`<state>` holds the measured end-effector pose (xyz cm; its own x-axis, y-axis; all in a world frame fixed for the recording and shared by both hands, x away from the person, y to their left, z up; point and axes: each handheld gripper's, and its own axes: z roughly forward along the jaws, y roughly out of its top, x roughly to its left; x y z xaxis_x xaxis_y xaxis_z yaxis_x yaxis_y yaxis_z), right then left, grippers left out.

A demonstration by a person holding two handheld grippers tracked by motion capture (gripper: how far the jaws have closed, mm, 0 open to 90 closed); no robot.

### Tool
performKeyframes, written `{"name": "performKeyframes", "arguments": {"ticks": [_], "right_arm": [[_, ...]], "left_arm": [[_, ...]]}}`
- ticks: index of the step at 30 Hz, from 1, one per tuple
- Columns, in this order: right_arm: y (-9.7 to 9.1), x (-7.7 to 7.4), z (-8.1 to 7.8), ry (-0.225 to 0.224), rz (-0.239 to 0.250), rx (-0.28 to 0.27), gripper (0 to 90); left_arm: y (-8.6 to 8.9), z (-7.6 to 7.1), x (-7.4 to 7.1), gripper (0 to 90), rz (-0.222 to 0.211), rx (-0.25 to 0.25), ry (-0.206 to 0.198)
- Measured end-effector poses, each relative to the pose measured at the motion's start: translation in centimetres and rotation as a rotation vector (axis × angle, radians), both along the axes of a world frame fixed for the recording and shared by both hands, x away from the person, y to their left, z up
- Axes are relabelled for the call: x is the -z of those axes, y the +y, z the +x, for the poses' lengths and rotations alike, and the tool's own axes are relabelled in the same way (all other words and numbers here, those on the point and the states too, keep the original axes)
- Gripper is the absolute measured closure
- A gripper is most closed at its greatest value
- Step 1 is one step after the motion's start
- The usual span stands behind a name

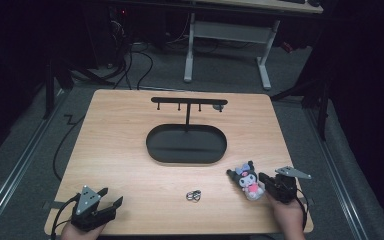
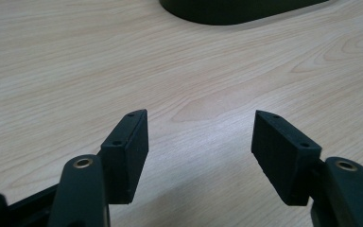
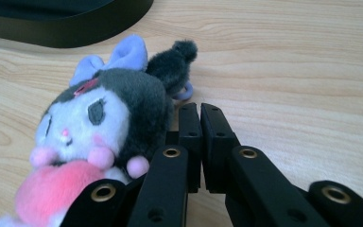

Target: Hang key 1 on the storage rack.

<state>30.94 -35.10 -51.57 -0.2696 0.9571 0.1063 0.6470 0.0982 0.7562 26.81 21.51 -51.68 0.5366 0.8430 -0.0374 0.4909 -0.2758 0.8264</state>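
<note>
Grippers low at near edge, plush beside right one, stand untouched.

Right gripper clenched, jaws pressed together with nothing visibly between them; plush toy lies against its left jaw, near right of table, likely nudged or about to be re-gripped. My right hand comes in from the near edge, gripper aimed far-left. Left gripper spread wide over bare wood at near left, idle, forearm low. Metal clasp sits between the two, well apart from both. Black hanger stand with oval tray waits mid-table, hooks seemingly for hanging the toy.
</note>
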Motion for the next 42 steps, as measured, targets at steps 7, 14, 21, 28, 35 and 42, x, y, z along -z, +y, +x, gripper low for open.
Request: {"name": "performKeyframes", "arguments": {"ticks": [7,14,21,28,35,42], "right_arm": [[-0.4,0.1,-1.1,0.008,-0.008,0.0,86.1],[-1.2,0.2,-2.7,0.015,-0.034,0.009,83.0],[-1.9,0.3,-4.1,0.034,-0.052,0.016,80.8],[-1.3,-0.1,-4.3,0.09,-0.068,-0.014,74.7],[-0.5,-1.0,-3.5,0.13,-0.118,-0.029,67.2],[-0.4,-1.4,-2.7,0.215,-0.164,-0.052,60.2]], "left_arm": [[-1.2,1.0,-0.2,37.7,0.0,0.041,-0.017],[-2.9,2.2,-0.2,37.2,0.002,0.098,-0.016],[-4.7,2.8,-0.1,37.2,0.008,0.152,-0.01],[-5.1,3.1,-0.4,38.1,-0.012,0.183,-0.009],[-4.8,3.2,-0.7,37.6,-0.084,0.182,0.002],[-4.5,2.7,-0.8,37.7,-0.077,0.214,-0.009]]}}
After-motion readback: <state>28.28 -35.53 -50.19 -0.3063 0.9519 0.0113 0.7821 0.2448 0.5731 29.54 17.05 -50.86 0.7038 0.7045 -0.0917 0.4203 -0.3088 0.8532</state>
